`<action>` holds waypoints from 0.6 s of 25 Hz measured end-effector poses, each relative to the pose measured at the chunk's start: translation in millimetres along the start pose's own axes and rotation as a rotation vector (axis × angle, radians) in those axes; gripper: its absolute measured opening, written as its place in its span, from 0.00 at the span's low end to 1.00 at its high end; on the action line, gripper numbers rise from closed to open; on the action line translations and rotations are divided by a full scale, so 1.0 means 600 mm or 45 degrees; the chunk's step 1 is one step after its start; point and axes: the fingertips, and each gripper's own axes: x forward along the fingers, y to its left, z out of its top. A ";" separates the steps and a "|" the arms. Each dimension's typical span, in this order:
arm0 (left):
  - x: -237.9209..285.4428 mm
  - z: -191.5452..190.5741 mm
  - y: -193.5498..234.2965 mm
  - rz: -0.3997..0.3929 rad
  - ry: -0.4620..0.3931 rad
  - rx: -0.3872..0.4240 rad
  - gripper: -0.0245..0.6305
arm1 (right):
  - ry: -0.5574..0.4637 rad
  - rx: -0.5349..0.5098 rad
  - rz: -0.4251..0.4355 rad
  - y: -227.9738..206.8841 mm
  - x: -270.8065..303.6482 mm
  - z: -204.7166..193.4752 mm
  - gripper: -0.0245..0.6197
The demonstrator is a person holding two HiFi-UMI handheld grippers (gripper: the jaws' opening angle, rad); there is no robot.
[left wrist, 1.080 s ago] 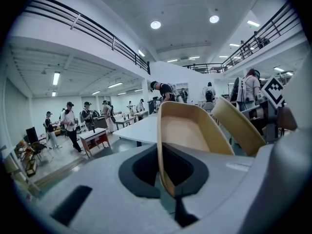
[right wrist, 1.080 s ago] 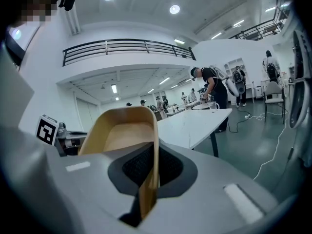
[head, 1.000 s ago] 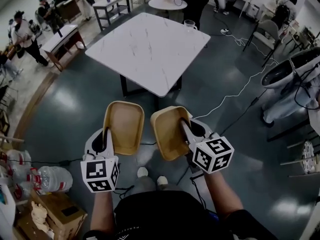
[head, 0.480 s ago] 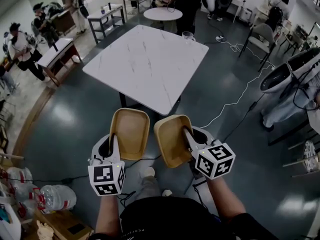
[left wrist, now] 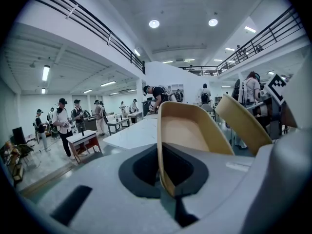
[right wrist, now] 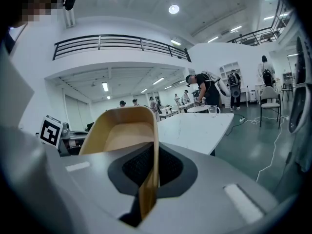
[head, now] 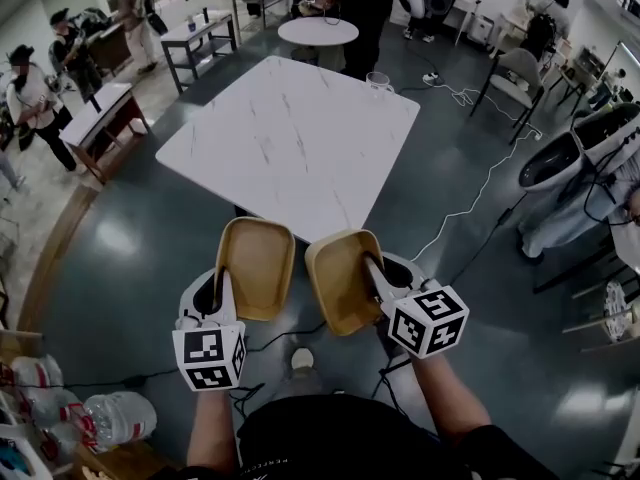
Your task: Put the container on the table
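**Item 1: left container**
- Description: tan, shallow tray with rounded corners and a thin moulded wall. Nothing inside it.
- Location: in the air over the floor, short of the white marble-look bench and not touching it.
- Held by: my left gripper. Its jaws are closed almost fully, pinching the near rim wall with one jaw inside and one outside.

**Item 2: right container**
- Description: same make as Item 1 and equally empty. It is tilted so that its hollow faces the left one.
- Location: just beside Item 1 with a narrow gap between them, also short of the bench.
- Held by: my right gripper. Its jaws are likewise nearly closed on the near rim wall.

**Handling notes (my estimate)**
- Weight: light. Each tray stands out from a single edge pinch without drooping.
- Stiffness: rigid enough to keep its shape, but the thin wall would probably flex or crack under a harder squeeze.
- Surface: smooth, so a tray may swivel in my jaws if swung quickly.
- Best hold: the middle of the short rim, as now. A corner grip would let it twist.
- Setting down: bring the base level and let it meet the bench flat before letting go.

**Also present**
- A clear glass at the bench's far edge, to be kept clear of.
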 end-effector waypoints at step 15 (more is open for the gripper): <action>0.112 0.000 0.086 -0.088 0.044 0.029 0.04 | 0.001 0.018 -0.076 -0.015 0.124 0.024 0.04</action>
